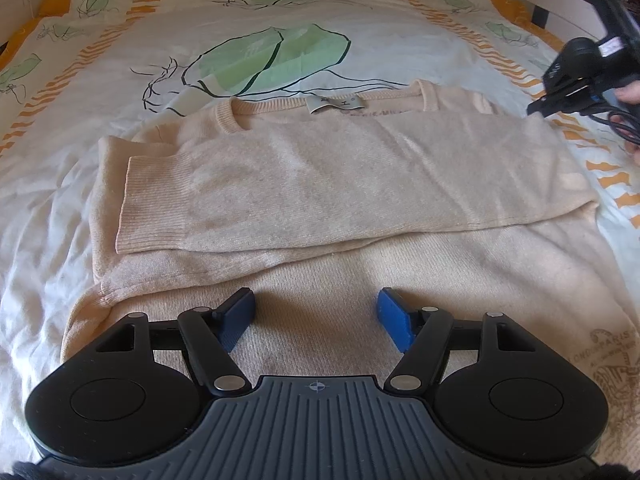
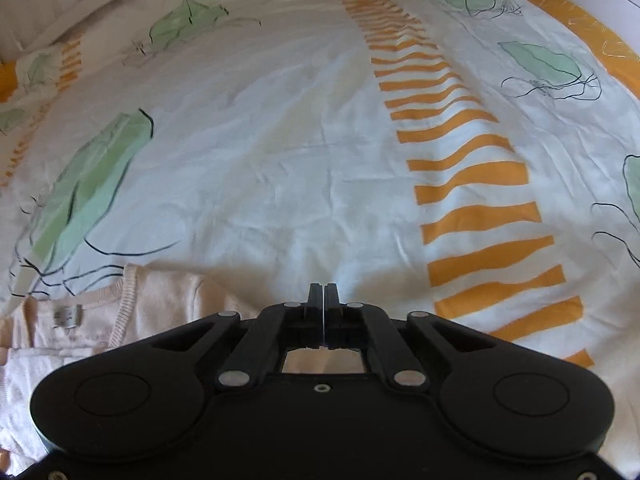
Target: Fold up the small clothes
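**Peach jumper half folded on the bed, both claws empty**

In the left wrist view the peach knitted jumper [image 1: 344, 184] fills the middle of the frame, lying flat on the patterned bedsheet [image 1: 256, 16]; one sleeve [image 1: 192, 200] is folded across the chest, its ribbed cuff ending at centre left; the neckline with its white label [image 1: 335, 105] sits just above centre, the print on the label too small to read; the hem runs under the claw housing at the bottom and cannot be followed; a printed emblem at the lower right edge is cut off by the frame.

The left claw [image 1: 316, 316] stands open at bottom centre, its blue pads [image 1: 394, 320] well apart over the knit with nothing between them; whether they touch the fabric cannot be told.

The right claw [image 1: 538, 107] enters at the upper right of that view, dark and partly cropped, its tip just beside the jumper's shoulder; a bit of a hand [image 1: 629, 94] and a cable show behind it at the frame edge; contact with the cloth is not clear.

In the right wrist view the right claw [image 2: 323, 294] at bottom centre is closed, fingers together with only a thin line between them and no fabric pinched; the jumper [image 2: 120, 312] shows only as collar and shoulder at lower left, the rest hidden behind the housing; white sheet [image 2: 280, 160] with orange bars and green leaf shapes fills everything else.
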